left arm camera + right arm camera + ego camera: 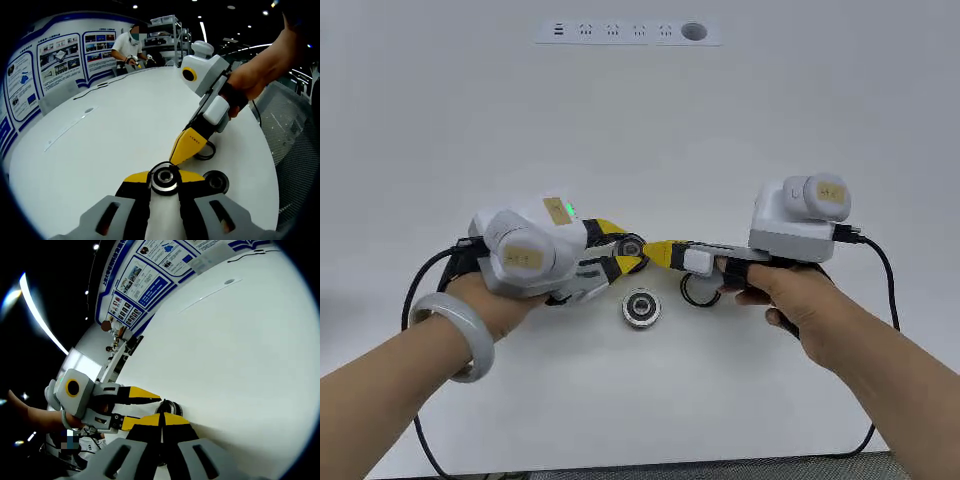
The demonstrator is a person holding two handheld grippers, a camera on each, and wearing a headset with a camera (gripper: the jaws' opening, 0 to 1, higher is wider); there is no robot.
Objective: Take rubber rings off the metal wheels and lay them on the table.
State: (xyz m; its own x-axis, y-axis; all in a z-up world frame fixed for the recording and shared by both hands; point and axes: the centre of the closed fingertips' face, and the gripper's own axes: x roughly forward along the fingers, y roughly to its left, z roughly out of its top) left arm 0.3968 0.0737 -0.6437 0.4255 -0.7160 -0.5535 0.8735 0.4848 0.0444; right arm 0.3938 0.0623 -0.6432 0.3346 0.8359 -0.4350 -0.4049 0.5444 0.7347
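White bench (770, 130), power strip (628, 32) at the far edge. Left hand-held gripper (621, 247) comes in from the left, yellow jaws clamped on a wheel (165, 179), one jaw on each side of it. Right hand-held gripper (659, 253) comes in from the right, jaws pressed together, yellow tip touching the wheel's right rim. Cannot tell whether any rubber is pinched between them. Second wheel (642, 308) lies flat on the bench, just near of the held one, untouched. Black ring (696, 291) lies loose on the bench, right of the second wheel, under the right hand-held gripper's body. Pale bangle (455, 320) on the left wrist. Black cables (885, 280) trail from both tools toward the near edge. Left gripper view: a person (127, 47) stands at the bench's far end.
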